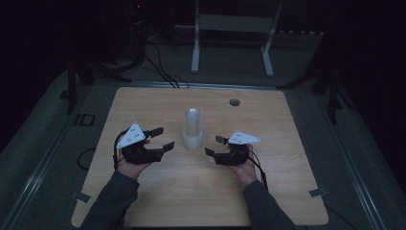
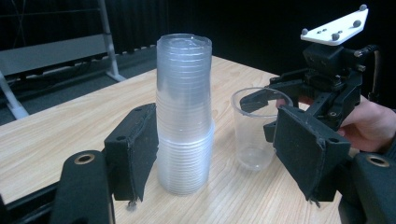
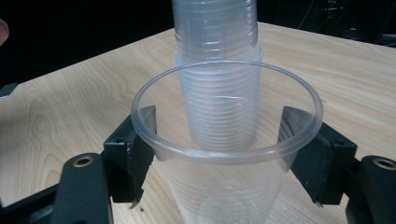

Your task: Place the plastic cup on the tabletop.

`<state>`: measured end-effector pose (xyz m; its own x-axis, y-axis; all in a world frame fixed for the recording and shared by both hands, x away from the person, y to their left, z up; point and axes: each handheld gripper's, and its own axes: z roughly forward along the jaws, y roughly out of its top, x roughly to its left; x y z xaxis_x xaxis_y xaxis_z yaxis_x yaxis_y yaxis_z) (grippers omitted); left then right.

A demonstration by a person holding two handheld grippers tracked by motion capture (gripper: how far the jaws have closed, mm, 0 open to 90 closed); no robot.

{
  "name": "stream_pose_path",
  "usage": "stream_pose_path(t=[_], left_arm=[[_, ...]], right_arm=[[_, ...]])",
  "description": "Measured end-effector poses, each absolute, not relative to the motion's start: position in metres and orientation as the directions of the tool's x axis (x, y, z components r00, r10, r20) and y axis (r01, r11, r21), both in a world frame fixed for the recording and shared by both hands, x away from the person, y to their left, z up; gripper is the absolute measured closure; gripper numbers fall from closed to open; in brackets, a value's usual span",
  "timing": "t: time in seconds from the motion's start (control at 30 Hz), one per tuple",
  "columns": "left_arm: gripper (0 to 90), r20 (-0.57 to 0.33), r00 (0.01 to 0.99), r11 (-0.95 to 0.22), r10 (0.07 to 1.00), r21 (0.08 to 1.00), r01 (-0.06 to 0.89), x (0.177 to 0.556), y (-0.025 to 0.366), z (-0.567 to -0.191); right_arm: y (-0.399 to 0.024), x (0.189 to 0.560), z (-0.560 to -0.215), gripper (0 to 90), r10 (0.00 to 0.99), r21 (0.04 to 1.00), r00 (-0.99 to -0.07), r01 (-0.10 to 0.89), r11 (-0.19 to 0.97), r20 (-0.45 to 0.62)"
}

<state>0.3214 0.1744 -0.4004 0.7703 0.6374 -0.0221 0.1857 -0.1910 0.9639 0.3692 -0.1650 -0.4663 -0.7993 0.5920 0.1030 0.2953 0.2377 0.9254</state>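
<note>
clear plastic cup [image 3: 224, 154] stands upright, mouth up, clenched in right claw [image 3: 224, 154]; left claw [image 2: 219, 154] released.

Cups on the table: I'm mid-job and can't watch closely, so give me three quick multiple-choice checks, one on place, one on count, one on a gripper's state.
1. Where does the single cup sit?
A. between the right gripper's jaws
B. on top of the stack
C. at the table's far edge

2. How many cups stand apart from the cup stack?
A. none
B. one
C. three

3. How does the left gripper stand to the stack?
A. clamped on it
B. jaws apart either side of it, the right-hand pad well clear
C. lifted high above it

Answers:
1 A, the right gripper view shows the cup's rim spanning from one pad to the other of the right gripper.
2 B, the left gripper view shows one lone cup beside the stack.
3 B, that view shows a wide gap at one pad.
</note>
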Motion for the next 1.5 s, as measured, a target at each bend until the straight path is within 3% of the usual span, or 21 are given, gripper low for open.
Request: stream_pose_path(t=[1.5], left_arm=[[30.9, -0.027, 0.771, -0.192, 0.636, 0.963, 0.191, 0.322, 0.173, -0.402]], right_arm=[[-0.161, 0.370, -0.478, 28.2, 0.593, 0.917, -0.802, 0.288, 0.276, 0.074]])
